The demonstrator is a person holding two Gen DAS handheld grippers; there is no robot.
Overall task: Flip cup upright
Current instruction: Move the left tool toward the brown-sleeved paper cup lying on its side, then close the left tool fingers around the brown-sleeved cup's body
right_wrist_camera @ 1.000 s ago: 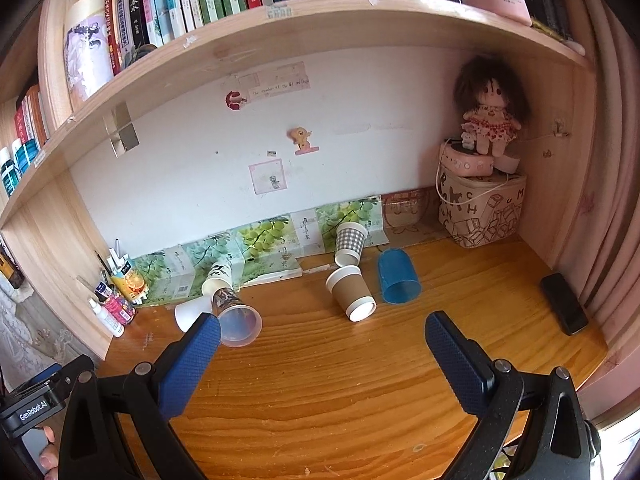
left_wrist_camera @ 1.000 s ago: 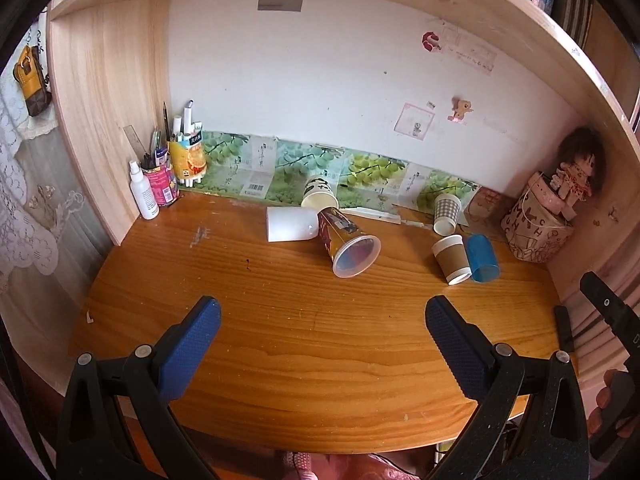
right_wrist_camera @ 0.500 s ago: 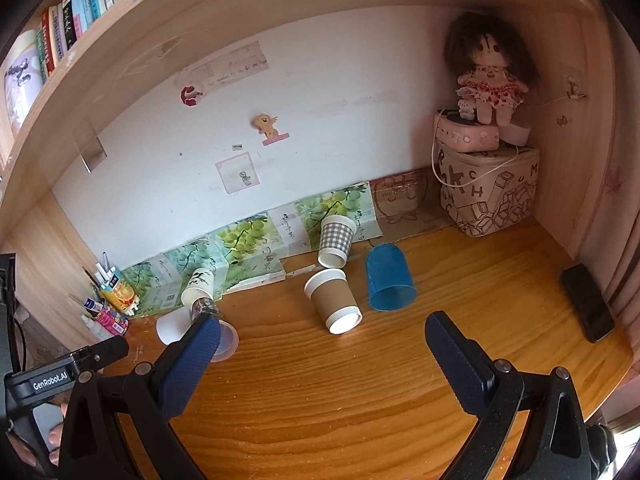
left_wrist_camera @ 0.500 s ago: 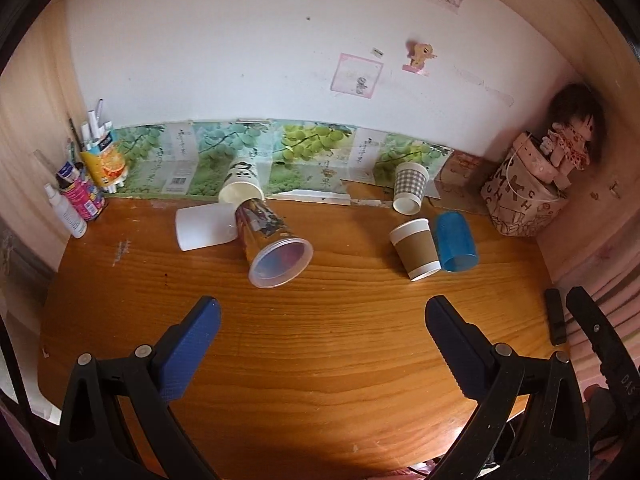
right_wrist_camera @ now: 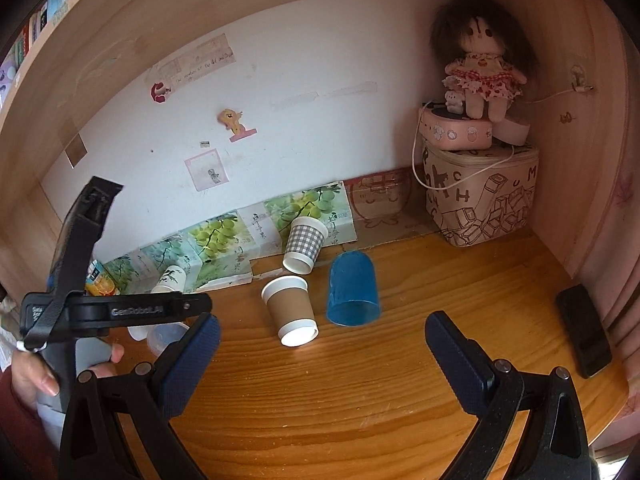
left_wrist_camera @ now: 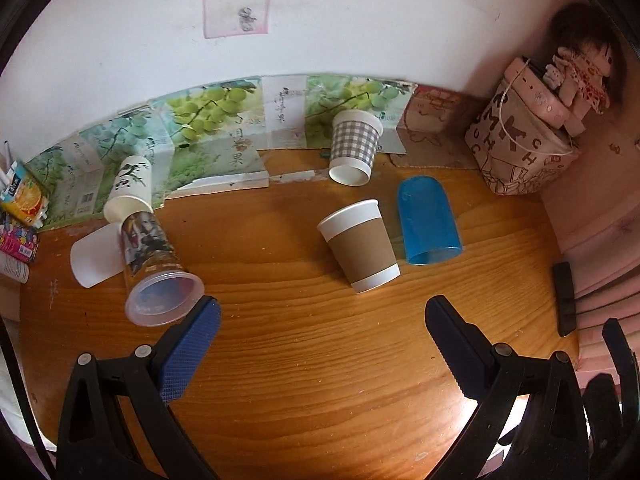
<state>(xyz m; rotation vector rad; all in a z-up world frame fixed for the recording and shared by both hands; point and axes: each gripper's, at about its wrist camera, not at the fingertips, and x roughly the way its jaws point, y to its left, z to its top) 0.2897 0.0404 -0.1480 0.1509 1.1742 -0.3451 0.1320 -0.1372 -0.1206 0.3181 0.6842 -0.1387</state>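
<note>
Left view: the left tool [left_wrist_camera: 318, 316] is wide open, holding nothing. The brown cup [left_wrist_camera: 362, 246] lies tipped mid-surface; come slowly, squeeze its sides softly.

Right view: the right tool [right_wrist_camera: 320, 334] is open too, near it.

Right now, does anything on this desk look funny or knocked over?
Yes. Every cup is tipped on its side: the brown cup, blue cup, checked cup, clear printed cup, plain white cup and white painted cup. Nothing looks spilled. Both hand-held grippers, left and right, are open and empty.
</note>
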